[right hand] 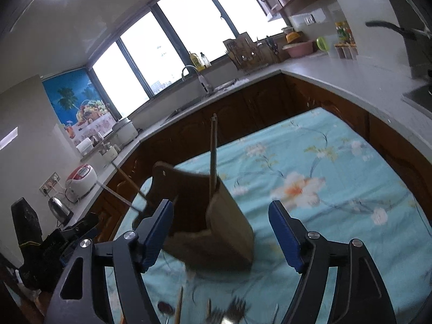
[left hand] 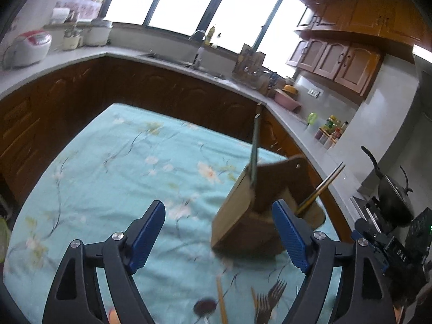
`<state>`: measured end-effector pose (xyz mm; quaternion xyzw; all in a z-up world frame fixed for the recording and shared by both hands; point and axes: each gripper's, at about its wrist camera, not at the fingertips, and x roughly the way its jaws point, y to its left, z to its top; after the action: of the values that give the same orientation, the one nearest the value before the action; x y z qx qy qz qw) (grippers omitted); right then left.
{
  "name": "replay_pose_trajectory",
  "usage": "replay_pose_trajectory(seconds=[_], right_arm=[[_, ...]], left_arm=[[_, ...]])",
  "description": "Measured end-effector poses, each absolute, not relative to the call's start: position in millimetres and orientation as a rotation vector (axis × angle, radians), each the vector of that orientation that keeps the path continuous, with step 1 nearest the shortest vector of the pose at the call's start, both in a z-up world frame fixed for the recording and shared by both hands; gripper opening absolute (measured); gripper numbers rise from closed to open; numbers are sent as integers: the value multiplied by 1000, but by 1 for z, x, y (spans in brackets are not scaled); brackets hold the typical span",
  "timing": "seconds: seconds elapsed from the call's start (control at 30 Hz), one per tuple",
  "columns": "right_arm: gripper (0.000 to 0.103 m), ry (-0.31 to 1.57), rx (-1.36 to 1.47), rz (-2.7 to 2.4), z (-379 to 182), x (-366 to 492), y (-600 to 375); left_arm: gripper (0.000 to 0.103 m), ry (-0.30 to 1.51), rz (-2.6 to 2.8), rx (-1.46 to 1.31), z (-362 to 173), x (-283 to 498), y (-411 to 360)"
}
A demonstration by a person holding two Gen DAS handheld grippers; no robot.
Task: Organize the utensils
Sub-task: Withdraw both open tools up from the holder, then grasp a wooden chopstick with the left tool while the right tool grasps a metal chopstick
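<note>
Both grippers [left hand: 218, 239] [right hand: 221, 236] spread, empty; next, pick one fork [left hand: 270, 299], grip mid-handle, drop upright into holder [left hand: 243, 216].

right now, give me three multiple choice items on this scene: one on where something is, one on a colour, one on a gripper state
1. Where do the forks lie?
A. inside the wooden utensil holder
B. on the tablecloth, nearer the camera than the holder
C. on the kitchen counter

2. What colour is the tablecloth?
A. red check
B. plain white
C. light blue-green with flowers

3. How is the left gripper?
A. open, nothing between its pads
B. shut on a fork
C. shut on the holder

Answers:
1 B, the forks lie on the cloth in front of the wooden utensil holder.
2 C, floral turquoise cloth covers the table.
3 A, its blue pads stand wide apart over bare cloth.
</note>
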<state>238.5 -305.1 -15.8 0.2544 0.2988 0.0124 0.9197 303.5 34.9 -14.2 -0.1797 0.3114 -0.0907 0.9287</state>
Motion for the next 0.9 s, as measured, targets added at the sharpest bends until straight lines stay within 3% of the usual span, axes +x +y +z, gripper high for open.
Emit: replay_pose_trajectory(seconds=[0.4,0.9], right_arm=[[75,669,496,3,-36,181,-297],[75,752,503,-24,-63,155,-291]], left_arm=[[81,720,-163,-368,-20,240,42],[81,793,-175,-329,-23,219,34]])
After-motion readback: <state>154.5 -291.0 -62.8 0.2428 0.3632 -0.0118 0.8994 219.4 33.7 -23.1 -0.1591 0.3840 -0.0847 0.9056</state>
